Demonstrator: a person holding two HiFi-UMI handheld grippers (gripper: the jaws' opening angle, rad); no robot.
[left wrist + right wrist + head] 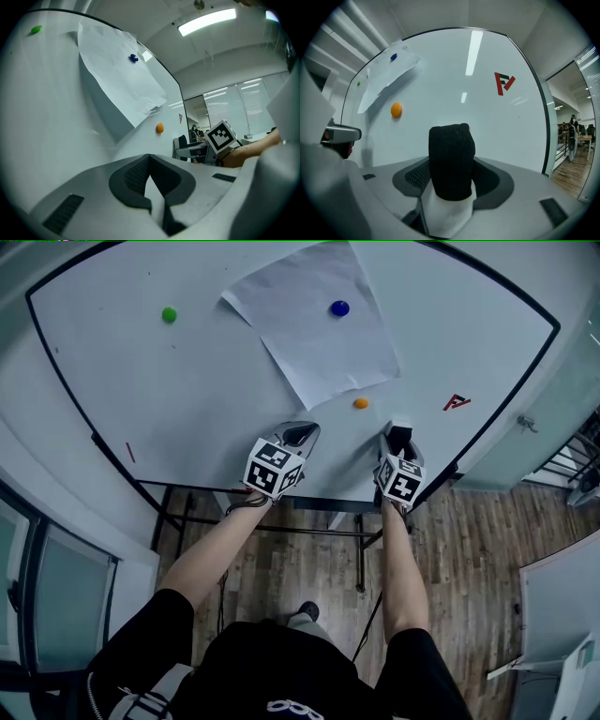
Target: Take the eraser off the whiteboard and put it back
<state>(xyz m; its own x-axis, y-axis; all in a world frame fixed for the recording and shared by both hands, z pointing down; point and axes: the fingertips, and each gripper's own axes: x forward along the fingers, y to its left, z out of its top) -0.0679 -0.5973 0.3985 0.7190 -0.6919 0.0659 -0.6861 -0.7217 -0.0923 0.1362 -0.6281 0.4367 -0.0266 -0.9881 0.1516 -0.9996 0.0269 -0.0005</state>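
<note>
- The whiteboard (187, 381) is smooth, glossy white with a thin black rim. Ceiling lights are mirrored in it in the right gripper view.
- The eraser (451, 159) is a blocky piece with a ribbed black felt part, rounded at its far end, on a smooth white body.
- The eraser stands between the jaws of the right gripper (399, 432), low on the board's right side, with its felt end toward the board.
- The right gripper's jaws are spread wide, one dark textured pad on each side of the eraser.
- Whether the felt touches the board cannot be made out, and the eraser's white base is cut off at the bottom of the right gripper view.
- The left gripper (149, 159) has its grey jaws brought together with nothing between them. It is held near the board, to the left of the right one.
- A thin sheet of paper (319, 320) is pinned by a round blue magnet (339, 307), and its lower edge lifts off the board.
- A green magnet (169, 314) sits far left.
- An orange magnet (361, 403) sits just below the sheet.
- A small red logo (456, 402) lies to the right of it, too small to read.
- A wooden plank floor (469, 540) shows below the board.
</note>
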